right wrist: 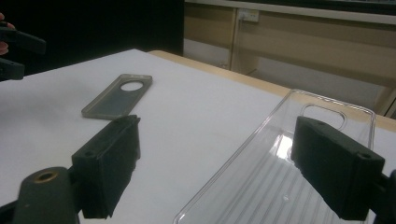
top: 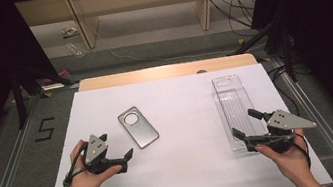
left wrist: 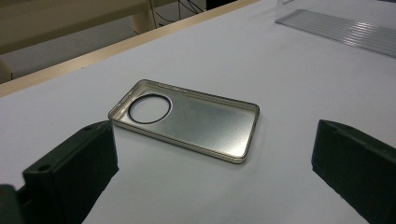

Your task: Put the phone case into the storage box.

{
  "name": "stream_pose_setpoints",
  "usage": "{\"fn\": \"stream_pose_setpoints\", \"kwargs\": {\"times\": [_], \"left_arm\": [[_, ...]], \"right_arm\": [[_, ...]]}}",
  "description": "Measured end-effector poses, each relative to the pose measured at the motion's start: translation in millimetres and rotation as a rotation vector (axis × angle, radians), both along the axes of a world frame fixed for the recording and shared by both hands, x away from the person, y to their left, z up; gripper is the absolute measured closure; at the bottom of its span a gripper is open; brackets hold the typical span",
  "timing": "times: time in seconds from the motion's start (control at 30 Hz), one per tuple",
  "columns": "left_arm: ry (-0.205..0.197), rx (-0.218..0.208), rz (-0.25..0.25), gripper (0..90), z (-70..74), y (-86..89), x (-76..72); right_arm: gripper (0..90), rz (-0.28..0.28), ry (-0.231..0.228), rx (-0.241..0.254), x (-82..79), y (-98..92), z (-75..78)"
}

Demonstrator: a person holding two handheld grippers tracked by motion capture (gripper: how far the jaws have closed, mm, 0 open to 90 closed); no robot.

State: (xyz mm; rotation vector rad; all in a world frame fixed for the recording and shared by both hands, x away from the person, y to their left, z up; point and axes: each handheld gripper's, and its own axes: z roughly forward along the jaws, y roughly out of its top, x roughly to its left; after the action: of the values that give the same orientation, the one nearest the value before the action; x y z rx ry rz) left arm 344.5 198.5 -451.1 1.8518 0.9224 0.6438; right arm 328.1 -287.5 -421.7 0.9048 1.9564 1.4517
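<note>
While the left gripper (top: pixel 116 149) rests low on the white table (top: pixel 192 170) in the person's left hand (top: pixel 84 180), its jaws stand wide apart with nothing between them. Just ahead of those jaws, apart from them, lies a metal phone case (top: pixel 138 127), flat, hollow side up, its round camera hole at the far end. Well off to the side, the right gripper (top: pixel 246 125) sits in the right hand (top: pixel 288 155), jaws likewise spread wide and gripping nothing. They straddle the near end of a clear plastic tray (top: pixel 231 101), which lies flat and stretches away from that gripper.
</note>
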Motion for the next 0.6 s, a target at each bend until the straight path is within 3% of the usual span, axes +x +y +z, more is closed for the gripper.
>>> {"fn": "stream_pose_setpoints", "kwargs": {"times": [0.5, 0.6], "left_arm": [[-0.003, 0.003, -0.003, 2.4, 0.8, -0.2, -0.7], [-0.002, 0.005, -0.002, 2.8, 1.3, -0.4, -0.9]], "right_arm": [[16.3, -0.013, 0.010, 0.001, 1.3, 5.4, 0.9], [16.7, -0.009, 0.002, 0.004, 3.3, 13.5, 4.0]]}}
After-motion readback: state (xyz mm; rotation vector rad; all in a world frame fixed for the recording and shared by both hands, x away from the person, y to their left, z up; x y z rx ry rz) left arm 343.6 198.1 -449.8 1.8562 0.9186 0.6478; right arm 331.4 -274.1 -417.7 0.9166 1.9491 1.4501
